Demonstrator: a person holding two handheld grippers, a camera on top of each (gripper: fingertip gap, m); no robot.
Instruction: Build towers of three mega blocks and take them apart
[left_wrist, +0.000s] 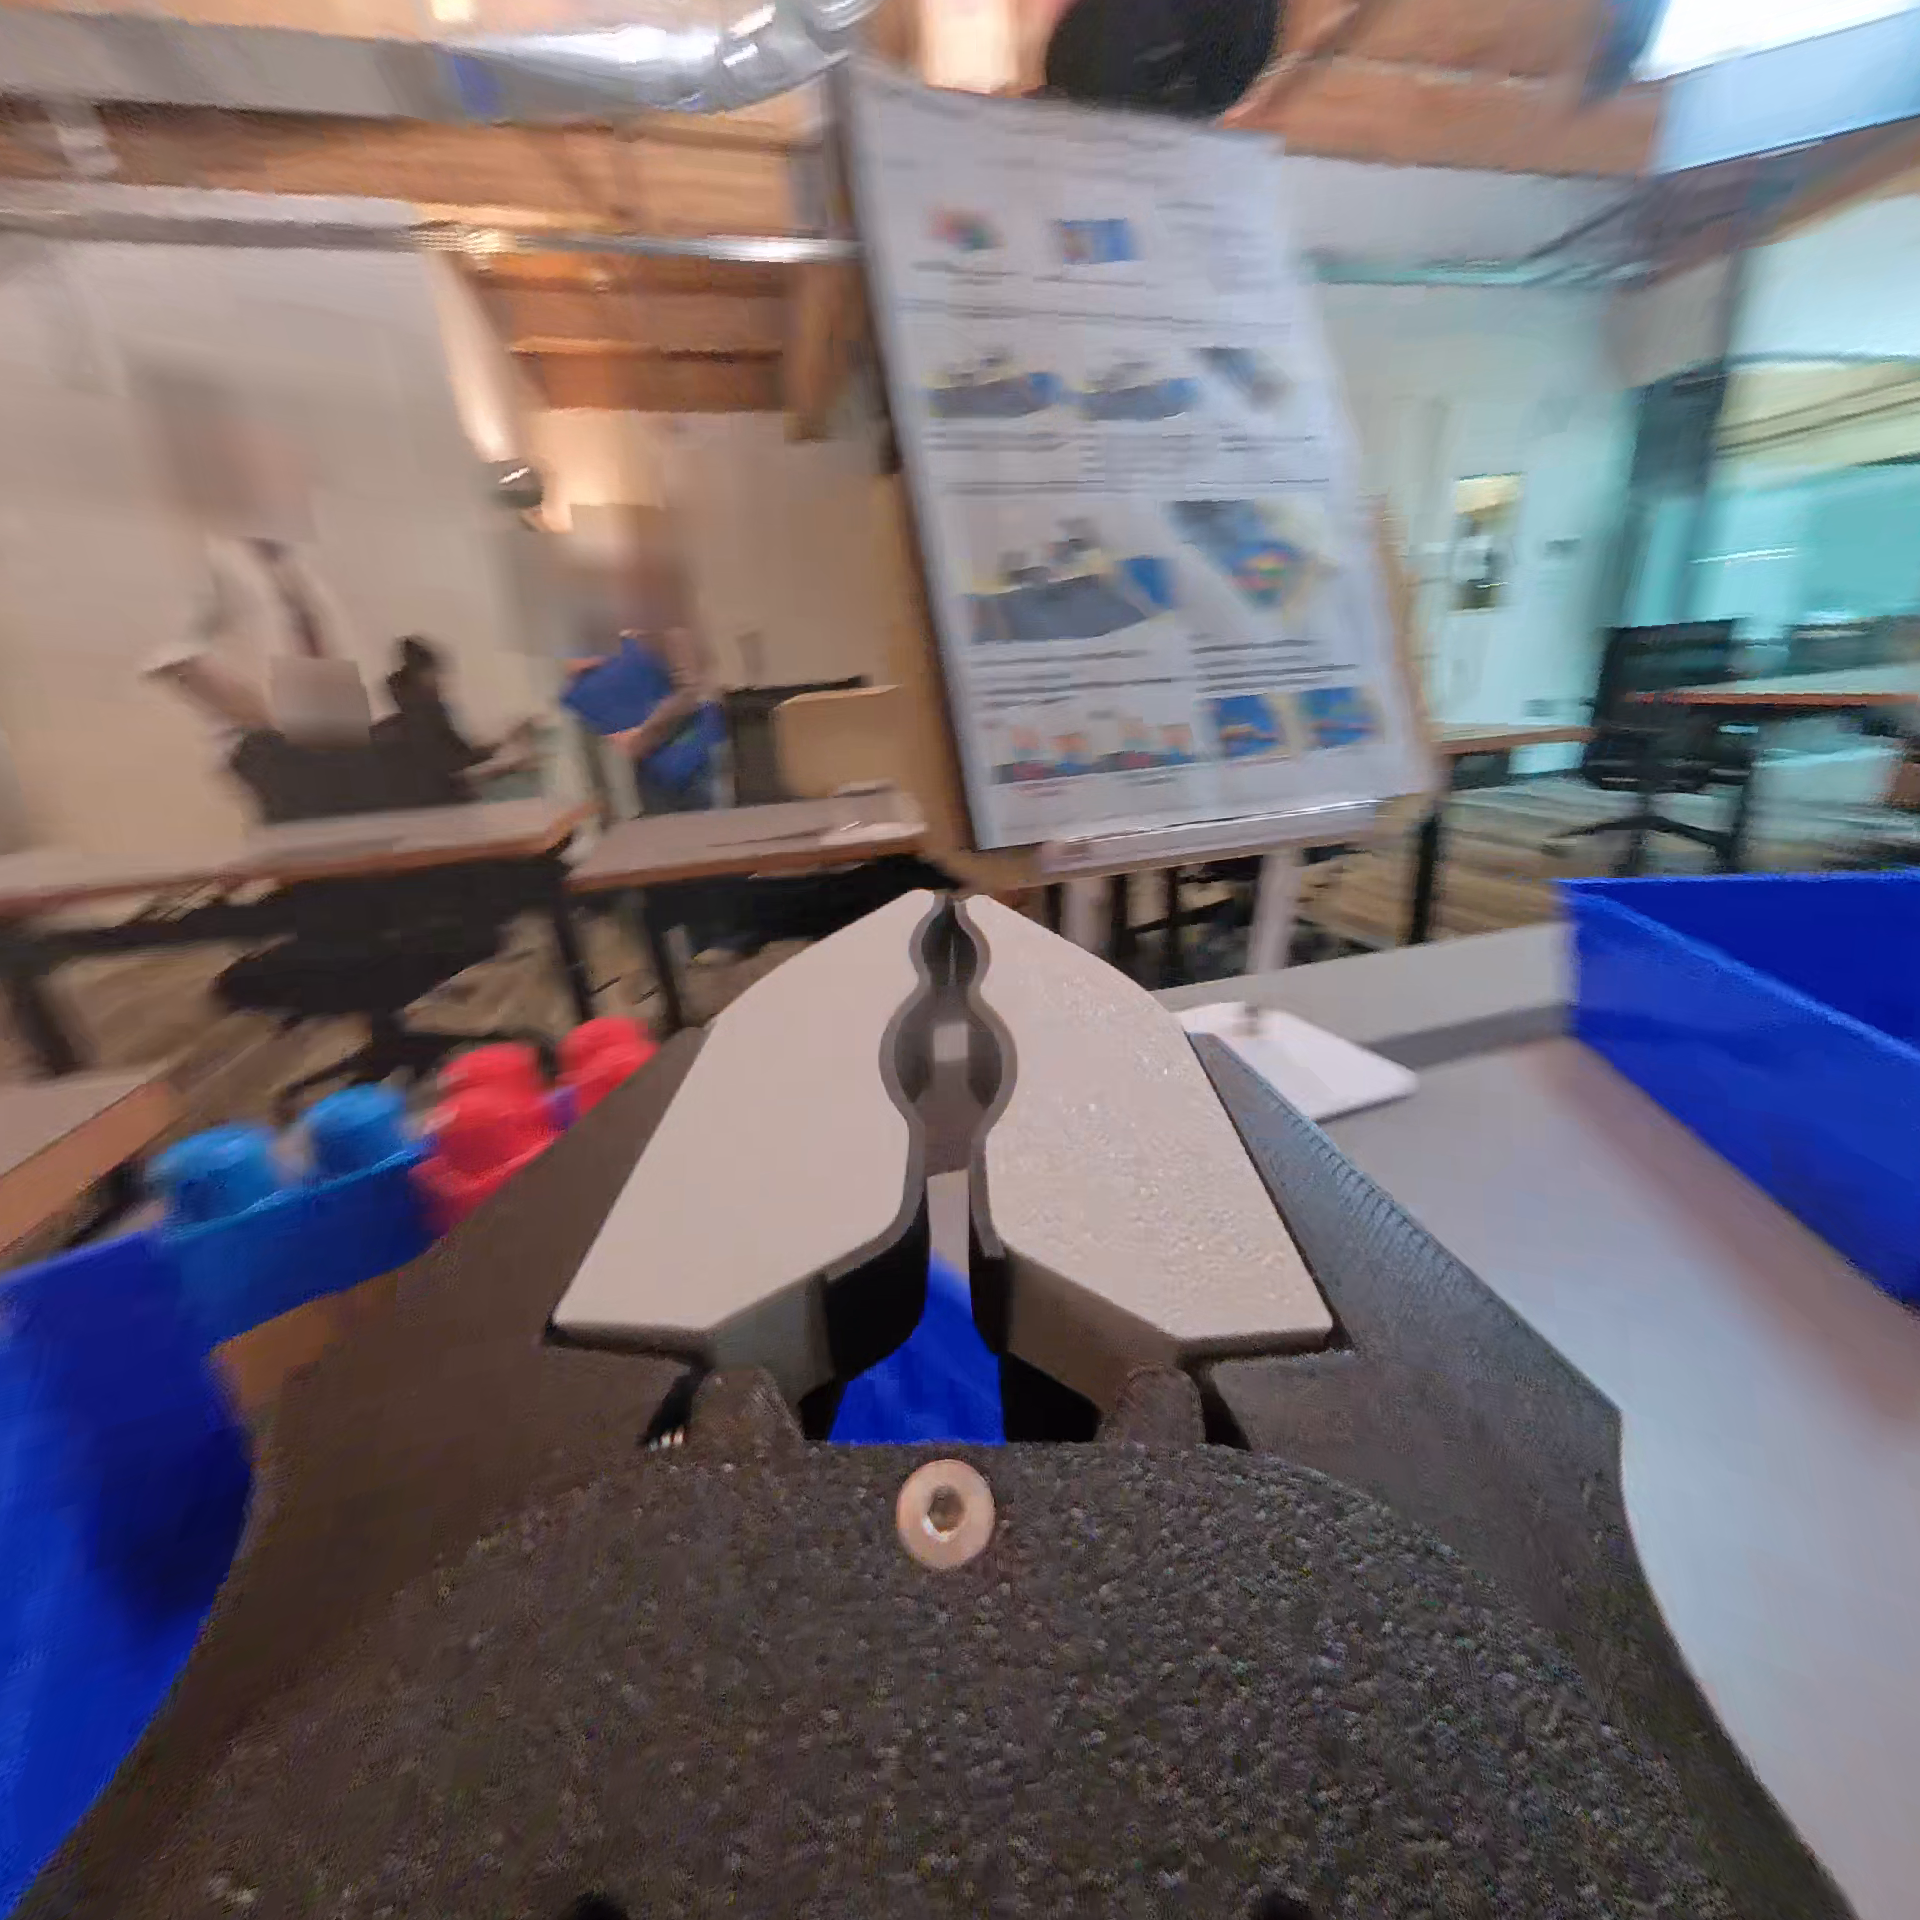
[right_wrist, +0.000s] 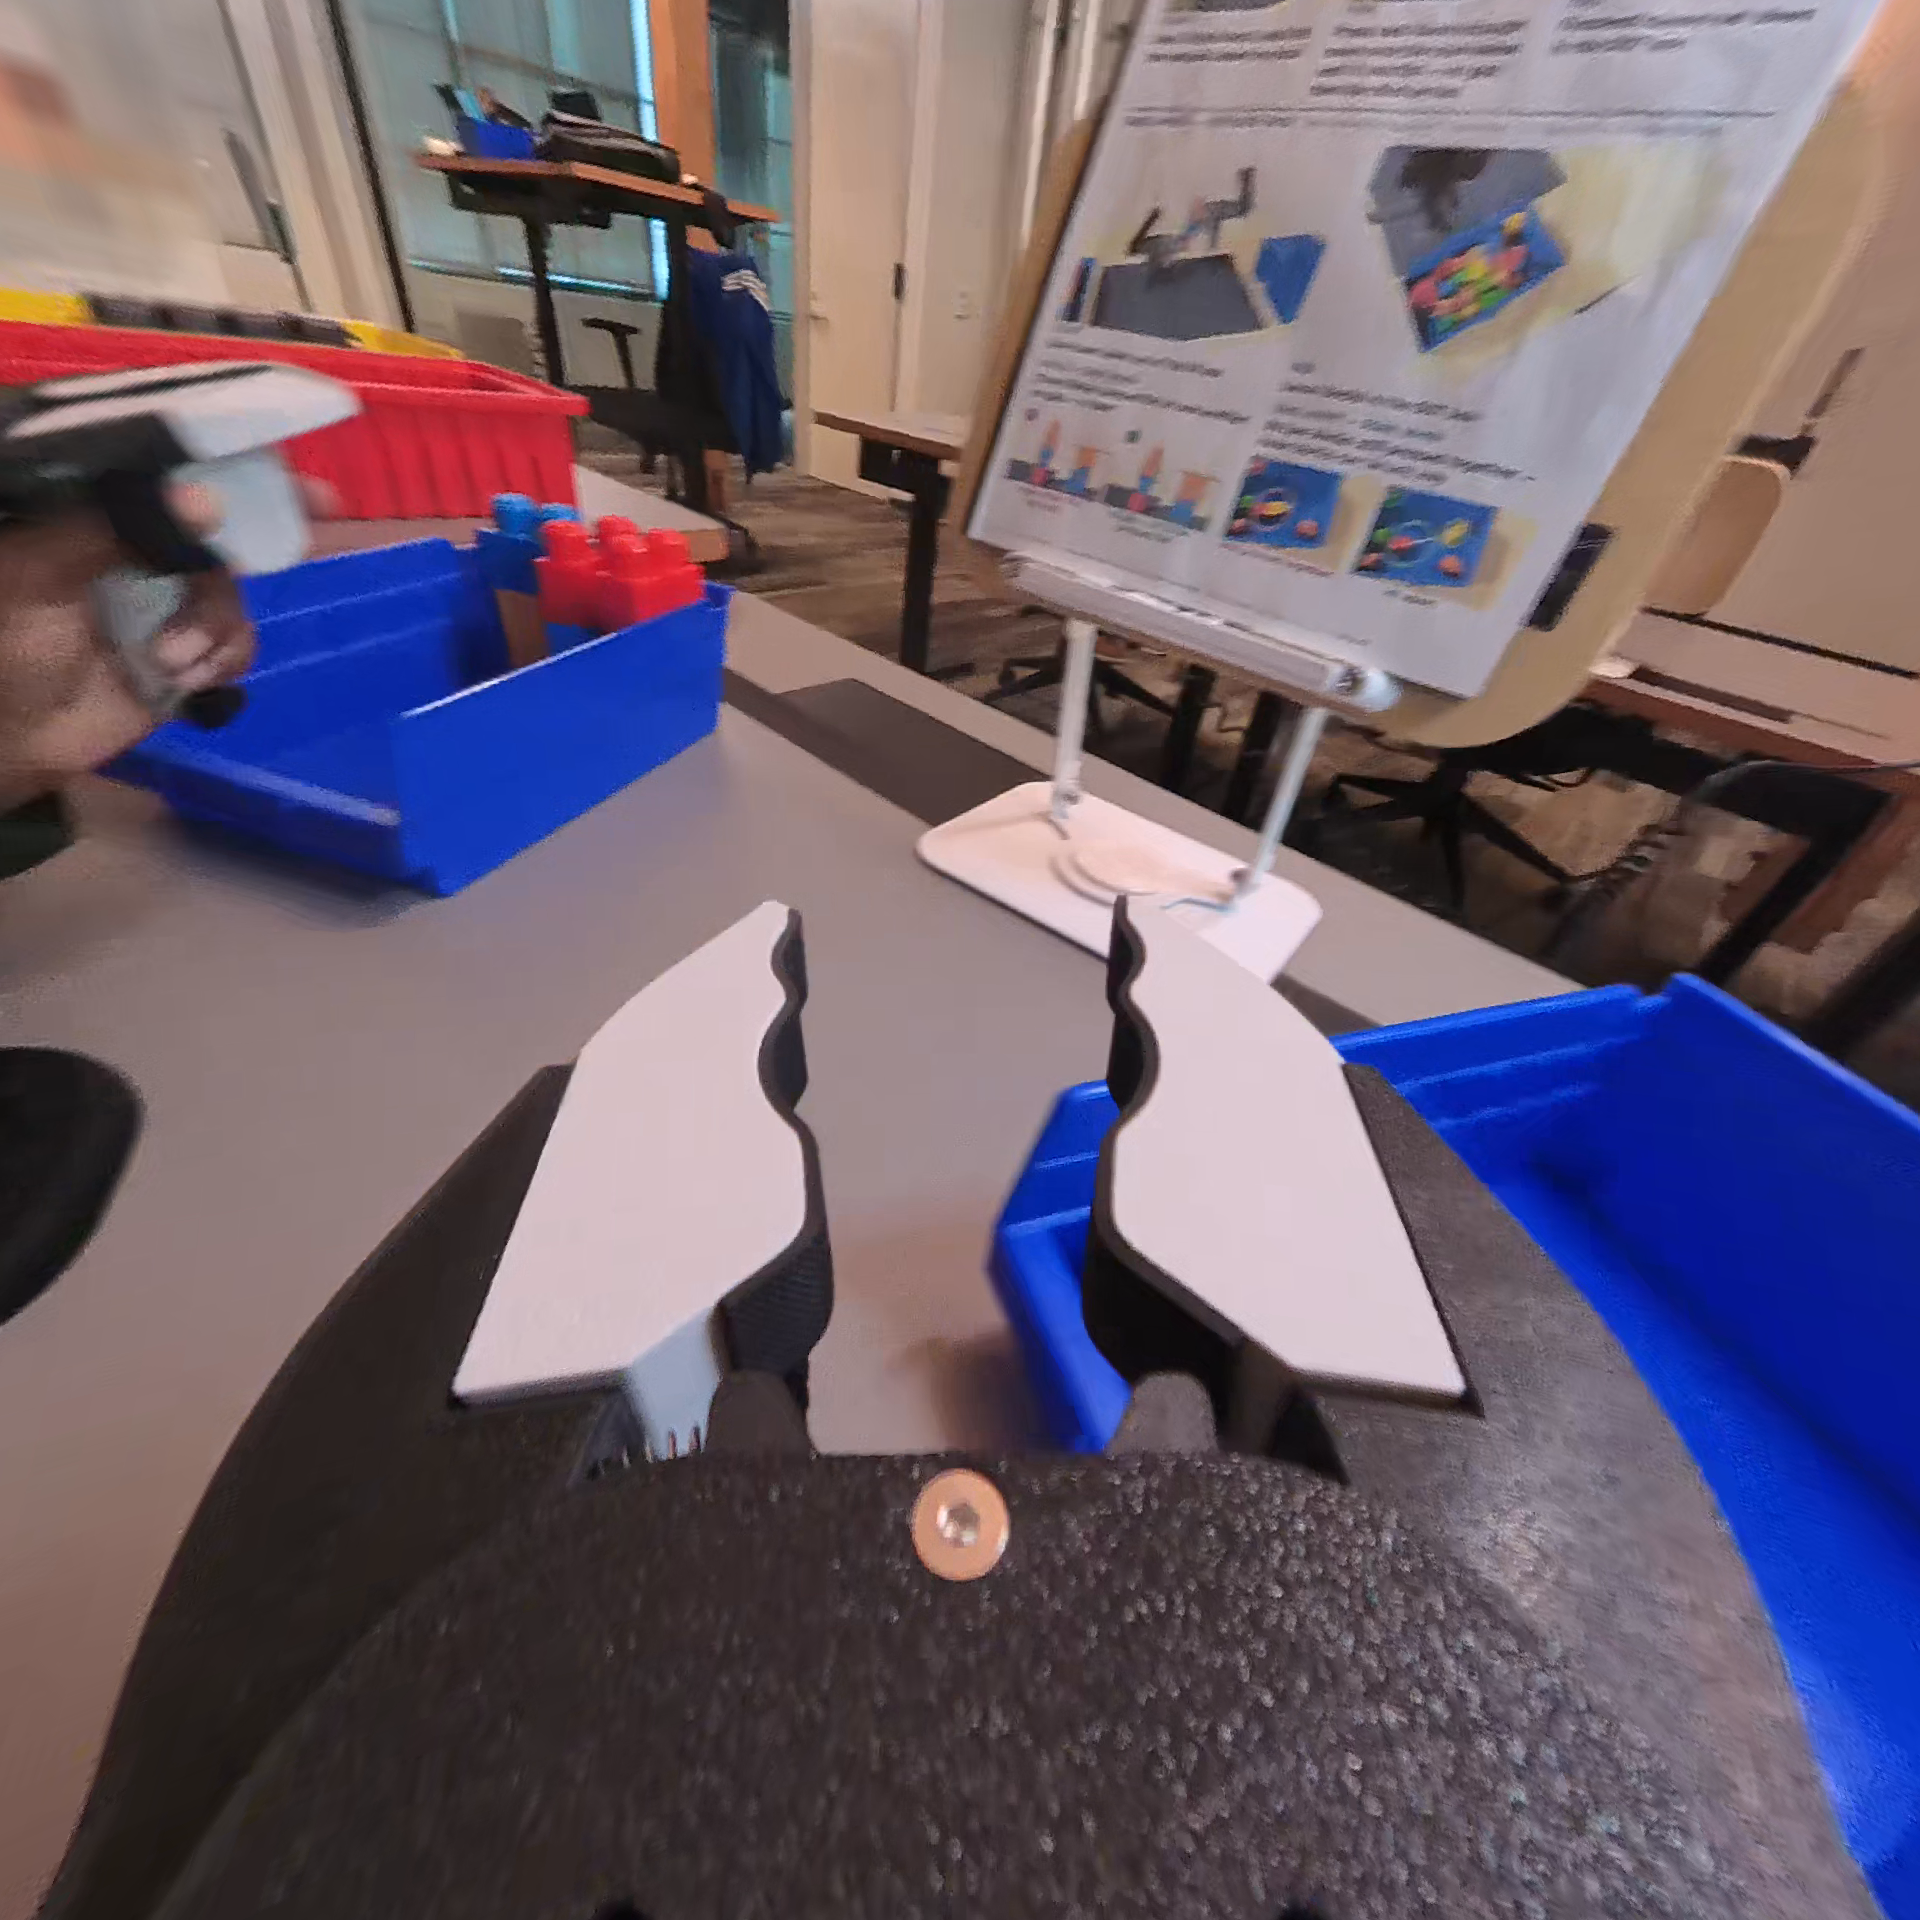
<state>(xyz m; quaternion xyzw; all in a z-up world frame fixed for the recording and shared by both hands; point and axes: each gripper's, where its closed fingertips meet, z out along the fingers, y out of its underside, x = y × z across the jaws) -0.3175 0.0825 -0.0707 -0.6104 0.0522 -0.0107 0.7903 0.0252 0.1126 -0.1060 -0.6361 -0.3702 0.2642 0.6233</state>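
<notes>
Red mega blocks (right_wrist: 618, 574) and a blue mega block (right_wrist: 528, 517) stand in the far corner of a blue bin (right_wrist: 561, 748) at the left of the grey table. In the left wrist view they show blurred, the red blocks (left_wrist: 520, 1101) and blue blocks (left_wrist: 281, 1153), low on the left. My left gripper (left_wrist: 948, 920) is shut and empty, raised over that bin (left_wrist: 104, 1455). It also shows in the right wrist view (right_wrist: 296, 442), held by a hand. My right gripper (right_wrist: 956, 935) is open and empty above the table, beside a second blue bin (right_wrist: 1662, 1195).
A white stand (right_wrist: 1122, 873) holding an instruction sheet (right_wrist: 1403, 343) sits at the table's far edge. A red bin (right_wrist: 436, 436) lies behind the left blue bin. The second blue bin (left_wrist: 1745, 1060) shows at the right. People and desks are in the background. One gripper's finger ends stand about 35 cm off the other's.
</notes>
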